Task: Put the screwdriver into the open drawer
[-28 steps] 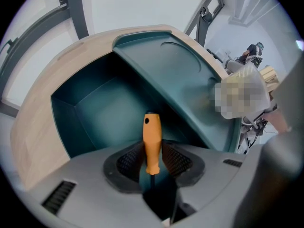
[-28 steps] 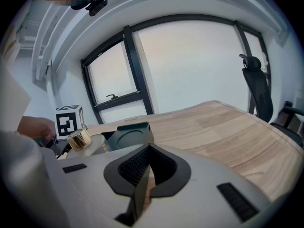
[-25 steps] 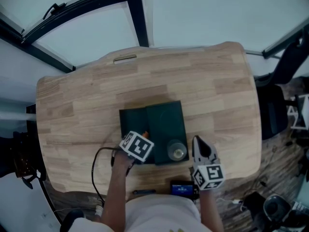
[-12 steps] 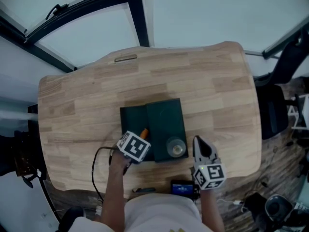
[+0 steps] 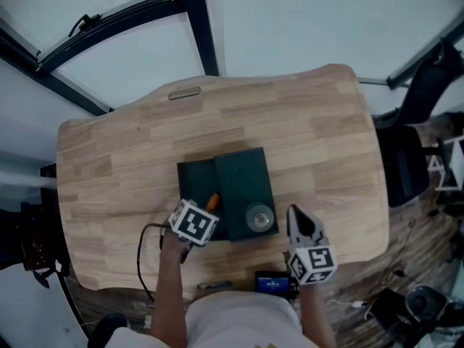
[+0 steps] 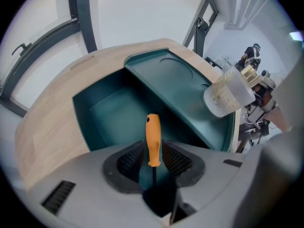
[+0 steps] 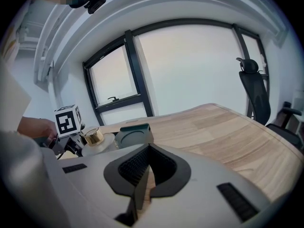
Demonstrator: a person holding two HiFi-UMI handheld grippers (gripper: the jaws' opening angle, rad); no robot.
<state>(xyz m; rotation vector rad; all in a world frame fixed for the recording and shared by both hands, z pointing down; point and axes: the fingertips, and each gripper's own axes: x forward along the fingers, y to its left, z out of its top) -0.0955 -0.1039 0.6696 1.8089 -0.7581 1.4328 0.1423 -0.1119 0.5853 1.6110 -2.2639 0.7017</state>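
**SCREWDRIVER OVER DRAWER, NOT YET RELEASED**

At left, found the left gripper (image 6: 153, 158) clenched on the screwdriver (image 6: 152, 139), with its orange handle poised above the open drawer (image 6: 111, 110) (interior bare). Judged mid-placement: next, lower and loosen over the drawer floor, clear of the jar (image 6: 228, 96). Confirmed the grip only in the left gripper view; in the head view, merely an orange tip. At right, noted the right gripper (image 7: 148, 167) closed, empty.

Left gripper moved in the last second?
Yes. In the head view, the left gripper drifted left against the open drawer, shut on the screwdriver.
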